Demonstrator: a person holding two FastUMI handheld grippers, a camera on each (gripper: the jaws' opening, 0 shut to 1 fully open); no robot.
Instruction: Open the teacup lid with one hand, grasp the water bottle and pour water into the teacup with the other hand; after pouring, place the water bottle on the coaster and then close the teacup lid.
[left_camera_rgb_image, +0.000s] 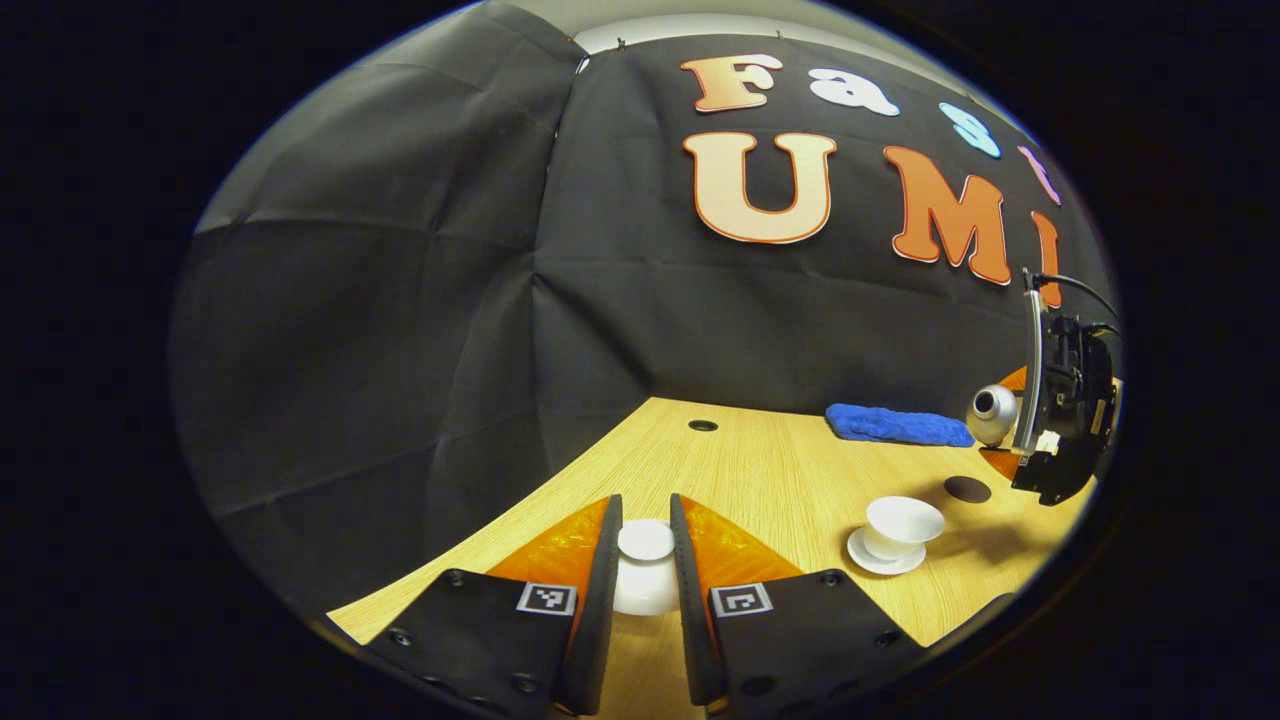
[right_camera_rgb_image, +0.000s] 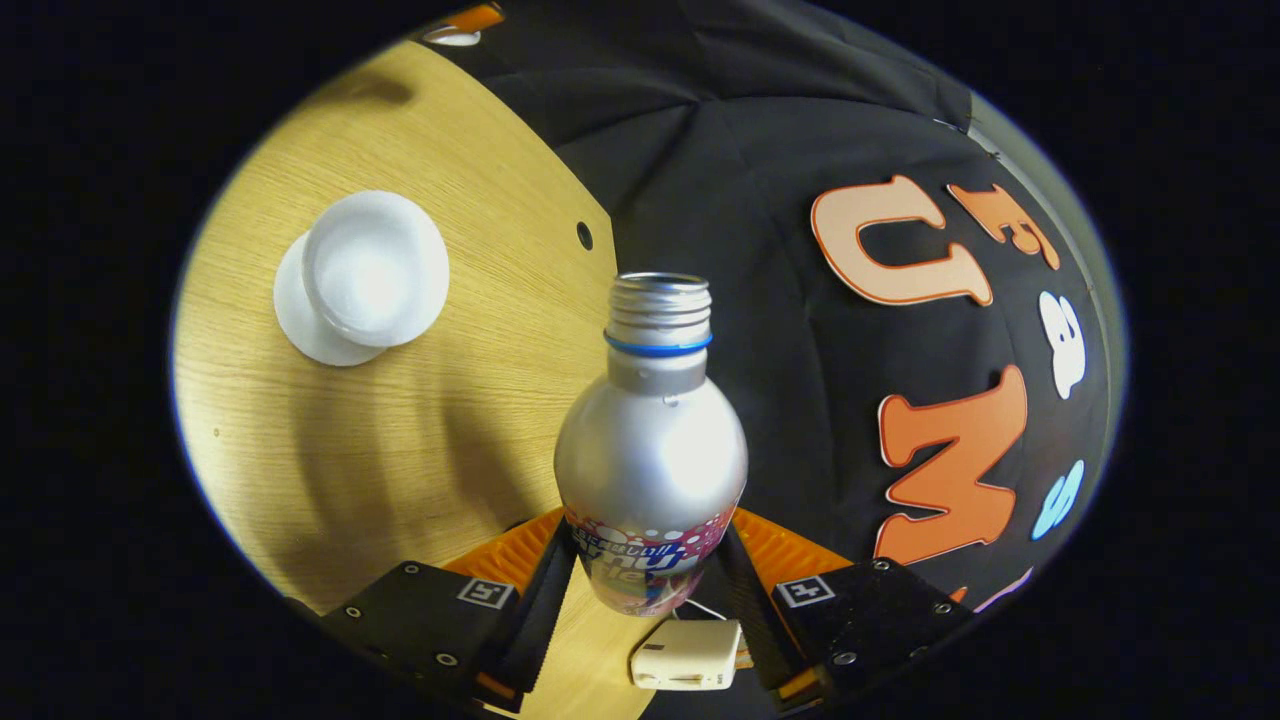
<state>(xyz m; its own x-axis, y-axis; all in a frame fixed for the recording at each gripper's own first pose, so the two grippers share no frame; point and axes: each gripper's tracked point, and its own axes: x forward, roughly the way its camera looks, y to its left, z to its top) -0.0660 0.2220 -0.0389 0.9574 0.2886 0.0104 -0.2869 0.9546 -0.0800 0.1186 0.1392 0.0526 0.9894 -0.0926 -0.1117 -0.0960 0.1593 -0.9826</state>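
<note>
Left gripper (left_camera_rgb_image: 645, 570) pinches 1 lid (left_camera_rgb_image: 645, 565); right gripper (right_camera_rgb_image: 648, 585) clamps 1 bottle (right_camera_rgb_image: 650, 465), tipped. On table (left_camera_rgb_image: 770, 470): 1 open teacup (left_camera_rgb_image: 902, 525), 1 saucer (left_camera_rgb_image: 884, 560), 1 coaster (left_camera_rgb_image: 967, 489), 1 blue cloth (left_camera_rgb_image: 897, 425).

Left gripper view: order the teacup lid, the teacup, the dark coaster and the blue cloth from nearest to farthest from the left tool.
1. teacup lid, between the left tool's fingers.
2. teacup, on its saucer, ahead to the right.
3. coaster, just beyond the teacup.
4. blue cloth, by the back wall.
</note>
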